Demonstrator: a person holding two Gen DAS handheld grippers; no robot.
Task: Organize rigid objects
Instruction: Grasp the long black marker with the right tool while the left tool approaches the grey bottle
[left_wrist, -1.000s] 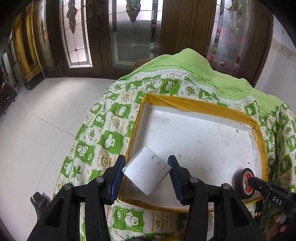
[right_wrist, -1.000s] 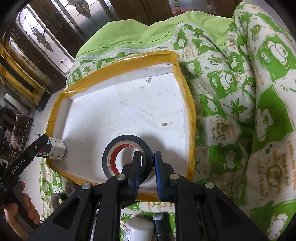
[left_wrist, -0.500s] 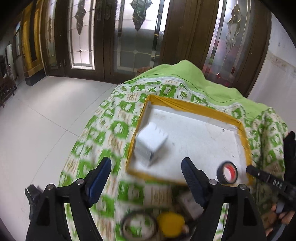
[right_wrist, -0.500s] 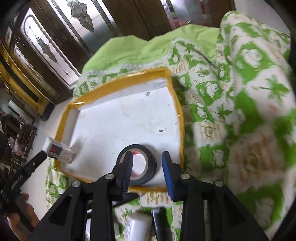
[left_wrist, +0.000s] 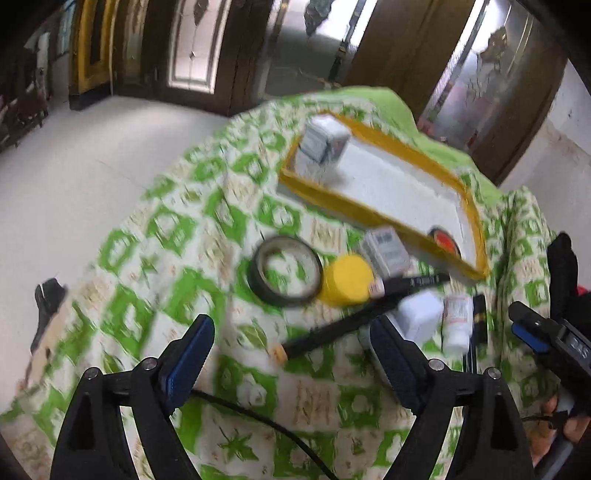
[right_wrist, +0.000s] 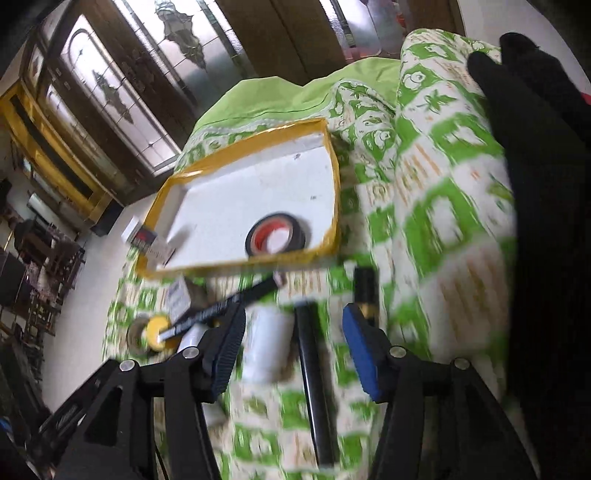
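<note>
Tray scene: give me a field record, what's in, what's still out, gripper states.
tray: white floor, yellow rim, on green-print cloth
in tray: tape roll with red core; white box at the far corner
outside, near the tray's front rim: empty tape ring, yellow cap, small carton, white bottle, black pens
left gripper: open, jaws just widened, nothing between
right gripper: open, jaws just widened, above bottle, not gripping

Yellow-rimmed tray (right_wrist: 334, 206), green-check cloth (right_wrist: 436, 221)
</note>
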